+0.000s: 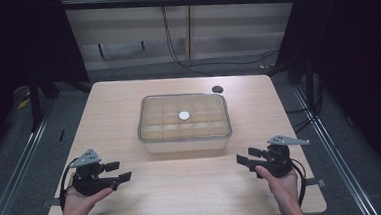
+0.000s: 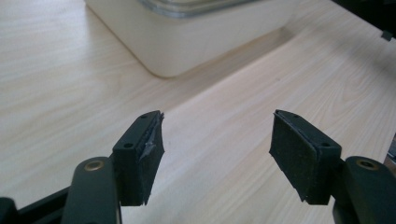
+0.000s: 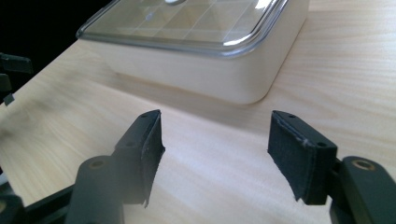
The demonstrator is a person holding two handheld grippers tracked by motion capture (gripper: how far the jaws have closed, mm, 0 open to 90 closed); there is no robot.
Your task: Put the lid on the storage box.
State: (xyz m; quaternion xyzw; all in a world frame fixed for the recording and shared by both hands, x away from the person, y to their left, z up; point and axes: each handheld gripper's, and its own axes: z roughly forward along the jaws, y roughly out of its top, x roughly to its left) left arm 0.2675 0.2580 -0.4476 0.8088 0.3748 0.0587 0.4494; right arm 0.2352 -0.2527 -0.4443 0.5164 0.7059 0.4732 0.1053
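Work on the cream rectangular compartment box with its clear lid looks unstarted: it sits lidded at frame centre on the pale wooden desk. Left gripper and right gripper wait at lower left and lower right, fingers released, empty.

I see the box: cream, rect w/ rounded corners, clear lid shut on top, grid compartments inside, sitting flat on counter ahead of both sets of jaws, btwn them, untouched.
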